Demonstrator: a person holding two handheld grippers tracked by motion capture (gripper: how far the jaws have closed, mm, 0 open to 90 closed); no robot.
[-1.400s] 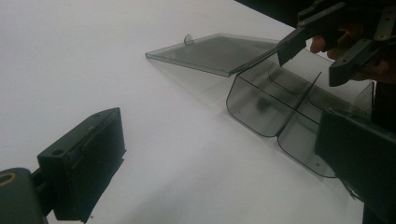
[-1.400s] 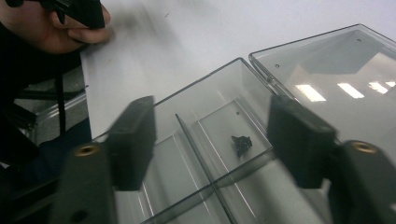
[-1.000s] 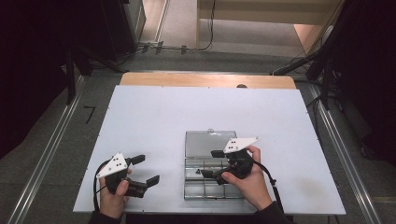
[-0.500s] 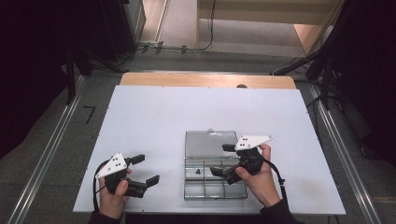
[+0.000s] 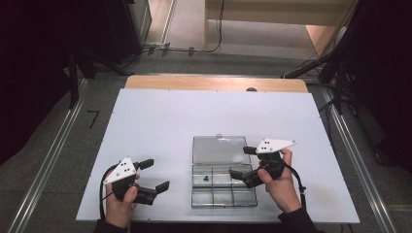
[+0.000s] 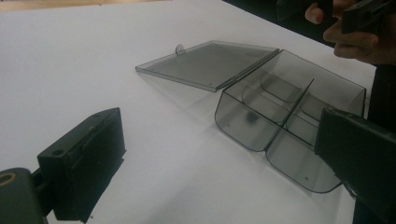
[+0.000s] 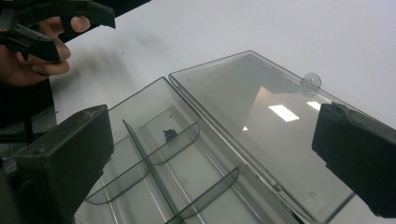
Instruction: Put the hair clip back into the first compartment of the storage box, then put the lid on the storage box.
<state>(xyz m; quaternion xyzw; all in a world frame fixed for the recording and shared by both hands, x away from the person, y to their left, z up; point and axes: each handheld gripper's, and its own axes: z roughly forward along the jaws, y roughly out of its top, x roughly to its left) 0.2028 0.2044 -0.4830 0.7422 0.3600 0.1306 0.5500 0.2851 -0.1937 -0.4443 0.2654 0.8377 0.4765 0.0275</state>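
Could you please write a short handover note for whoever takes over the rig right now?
Right tool: jaws have just been opening, now wide open, nothing between them, at the right side of the clear box.
Left tool: open, empty, left of the box.
Box lid lies flat open on the white table.
Done: small dark part sits in one compartment.
Left: probably closing the lid.

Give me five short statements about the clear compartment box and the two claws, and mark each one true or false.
1. The clear smoky plastic compartment box has its hinged lid lying open flat on the white table. True.
2. The right claw grips the lid. False: its jaws stand open, having just been opening, with nothing between them.
3. A small dark part lies in one compartment. True.
4. The left claw rests inside the box. False: it is held left of the box, apart from it.
5. Every compartment is full. False: most look empty.
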